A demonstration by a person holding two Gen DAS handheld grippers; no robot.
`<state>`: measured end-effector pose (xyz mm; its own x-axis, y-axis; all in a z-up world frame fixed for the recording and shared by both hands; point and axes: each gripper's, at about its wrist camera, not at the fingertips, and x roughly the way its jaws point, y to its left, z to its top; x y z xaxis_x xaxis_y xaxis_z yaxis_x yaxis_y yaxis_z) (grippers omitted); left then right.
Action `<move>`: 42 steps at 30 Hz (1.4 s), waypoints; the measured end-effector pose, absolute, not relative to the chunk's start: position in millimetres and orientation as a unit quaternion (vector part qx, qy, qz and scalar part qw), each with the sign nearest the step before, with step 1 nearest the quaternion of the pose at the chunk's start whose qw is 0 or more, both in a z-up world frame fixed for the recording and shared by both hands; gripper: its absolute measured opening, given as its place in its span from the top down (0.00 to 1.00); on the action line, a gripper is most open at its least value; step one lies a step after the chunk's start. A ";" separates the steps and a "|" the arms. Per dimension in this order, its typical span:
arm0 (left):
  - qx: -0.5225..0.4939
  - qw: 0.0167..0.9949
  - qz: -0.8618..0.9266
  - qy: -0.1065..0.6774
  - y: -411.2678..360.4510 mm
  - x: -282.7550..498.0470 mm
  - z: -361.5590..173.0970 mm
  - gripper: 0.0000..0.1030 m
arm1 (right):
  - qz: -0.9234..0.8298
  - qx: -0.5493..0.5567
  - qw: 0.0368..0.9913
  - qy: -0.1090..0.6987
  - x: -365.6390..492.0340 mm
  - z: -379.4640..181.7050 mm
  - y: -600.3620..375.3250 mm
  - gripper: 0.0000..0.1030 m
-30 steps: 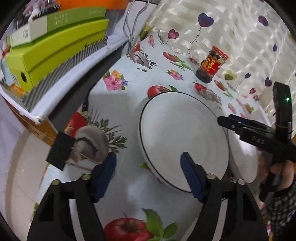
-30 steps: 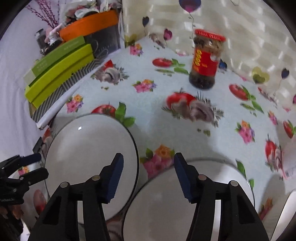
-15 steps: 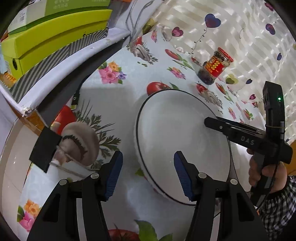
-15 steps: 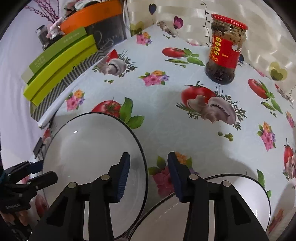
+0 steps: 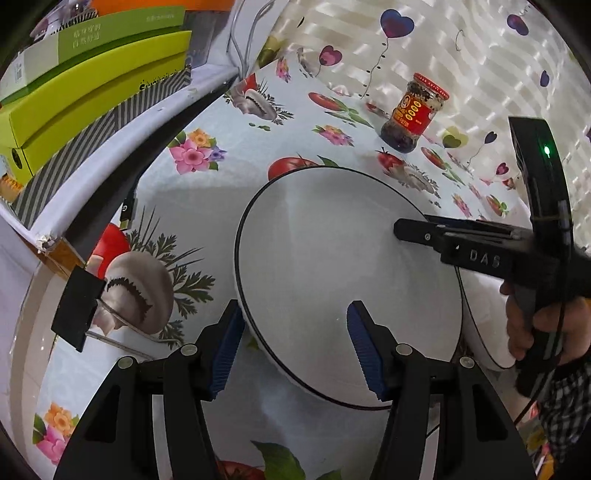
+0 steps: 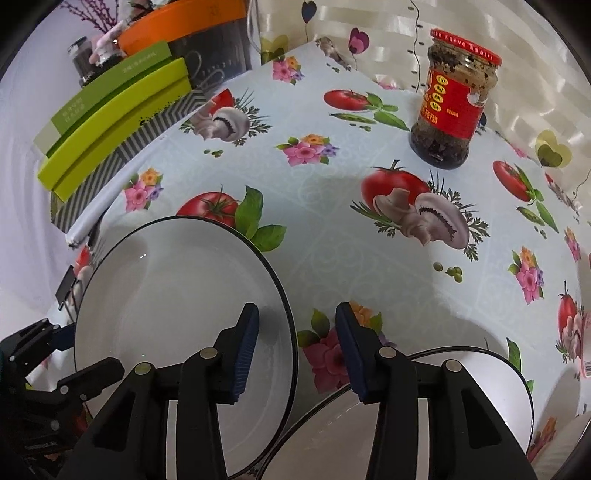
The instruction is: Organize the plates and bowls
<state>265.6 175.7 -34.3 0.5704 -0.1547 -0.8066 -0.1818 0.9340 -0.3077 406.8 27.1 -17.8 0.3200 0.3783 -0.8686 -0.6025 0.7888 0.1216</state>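
A white plate with a thin black rim (image 5: 332,258) lies on the patterned tablecloth; it also shows in the right wrist view (image 6: 177,295). My left gripper (image 5: 291,347) is open, its jaws straddling the plate's near left rim. My right gripper (image 6: 293,343) is open, its jaws straddling the plate's right rim; in the left wrist view it reaches in over the plate from the right (image 5: 424,230). A second white black-rimmed dish (image 6: 480,387) sits close beside the plate, partly under my right gripper; it also shows in the left wrist view (image 5: 484,325).
A red-labelled sauce jar (image 6: 454,107) stands at the back by the heart-print curtain. Green boxes (image 6: 110,114) on a striped box line the left edge, with an orange container (image 6: 177,22) behind them. A black clip (image 5: 79,308) lies left of the plate.
Both grippers have moved in on the plate: the left now straddles its near rim, the right its right rim. The right jaws have narrowed a little. The plate has not moved.
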 end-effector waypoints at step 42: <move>-0.217 0.854 0.062 0.469 195.2 220.5 -35.0 0.44 | 0.372 -0.048 0.761 0.529 351.6 -20.9 28.5 0.79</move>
<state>220.5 195.2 -35.0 0.5526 -0.0986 -0.8276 -0.3087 0.8982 -0.3130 351.6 28.5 -20.9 0.1628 0.5155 -0.8413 -0.6169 0.7187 0.3209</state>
